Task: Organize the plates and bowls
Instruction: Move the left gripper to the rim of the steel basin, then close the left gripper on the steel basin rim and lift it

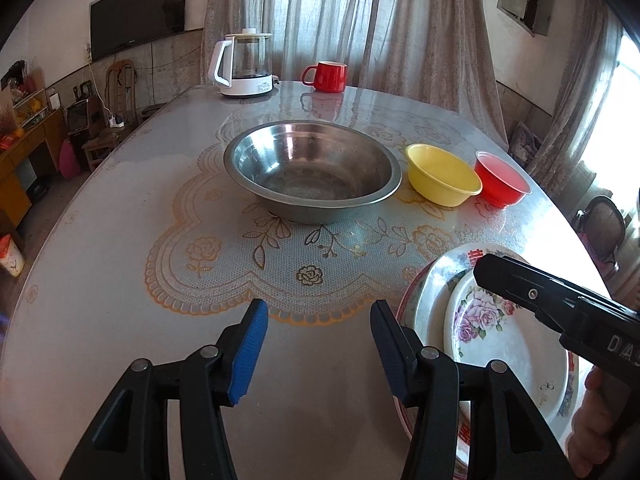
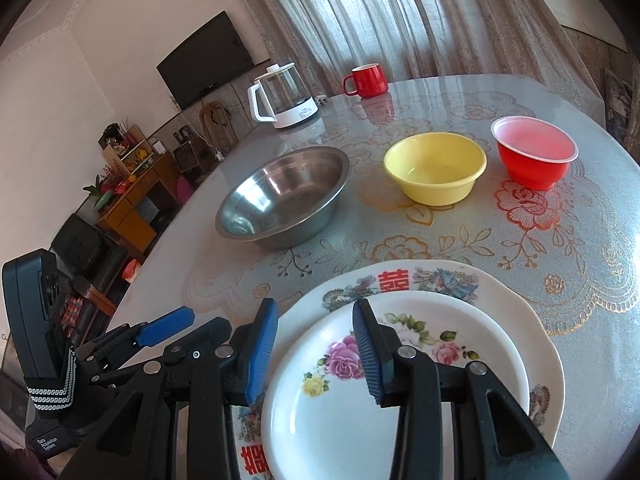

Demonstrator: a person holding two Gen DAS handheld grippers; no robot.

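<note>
Steel caught the light first in the left wrist view: a big metal bowl [image 1: 313, 170] sat in the middle of the table [image 1: 120, 248], with a yellow bowl [image 1: 443, 174] just to its right and a red bowl [image 1: 502, 178] touching that one on the far right. A kettle [image 1: 242, 65] and a red mug [image 1: 326, 76] stood at the far edge. The left gripper [image 1: 318, 350] hung over bare tablecloth with its jaws open and nothing between them. At near right, two plates lay stacked under the other tool.

In the right wrist view, the small flowered plate [image 2: 340, 412] rested on the large plate [image 2: 460, 280], near the table's front edge. The right gripper [image 2: 316, 354] hovered over the small plate, jaws parted, its pads apart from the rim and gripping nothing. The three bowls stood in a row beyond, each separate.

By my judgement the plates were already nested, while the bowls remained to be stacked, so the job looked roughly half finished.
</note>
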